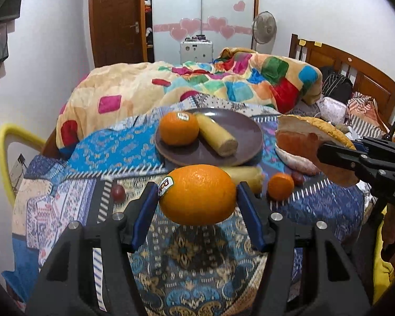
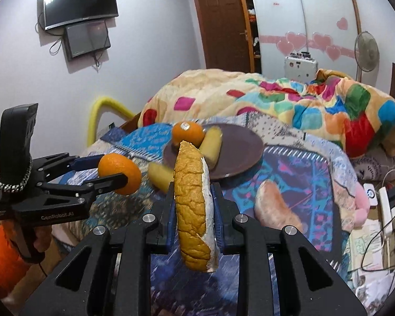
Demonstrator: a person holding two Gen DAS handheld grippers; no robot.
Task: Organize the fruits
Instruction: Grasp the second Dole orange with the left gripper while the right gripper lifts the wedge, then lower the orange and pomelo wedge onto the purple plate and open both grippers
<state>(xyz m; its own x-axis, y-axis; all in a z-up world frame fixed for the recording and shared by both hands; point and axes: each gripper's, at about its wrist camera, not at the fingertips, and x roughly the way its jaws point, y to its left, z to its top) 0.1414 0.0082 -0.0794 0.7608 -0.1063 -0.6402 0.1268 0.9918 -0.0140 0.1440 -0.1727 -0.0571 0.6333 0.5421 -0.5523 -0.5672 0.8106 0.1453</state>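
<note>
A big bed [image 1: 65,210] with a blue patterned cover carries everything here. A bright patchwork blanket [image 1: 223,81] is heaped at its far end.

A round dark brown plate [image 1: 247,137] lies flat near the middle of the bed. On it sit a round orange with a sticker [image 1: 177,129] and a pale yellow banana piece [image 1: 217,138], touching each other. The banana piece's long side runs from the plate's far edge toward its near right.

The right claw [image 2: 193,205] is clamped on a flat slice of bread with a golden bumpy crust [image 2: 191,205]. The slice stands on edge in the air, its long side pointing away toward the plate. Another bread slice [image 2: 276,205] lies on the bed, to the right.

The left claw [image 1: 197,197] squeezes a big shiny orange with a Dole sticker [image 1: 197,194], held up above the near part of the bed. Its long side runs across, from finger to finger.

Behind it on the cover lie a second banana piece [image 1: 246,177], a small orange [image 1: 280,186], and two dark red grapes [image 1: 118,192], one on the left and one on the right.
</note>
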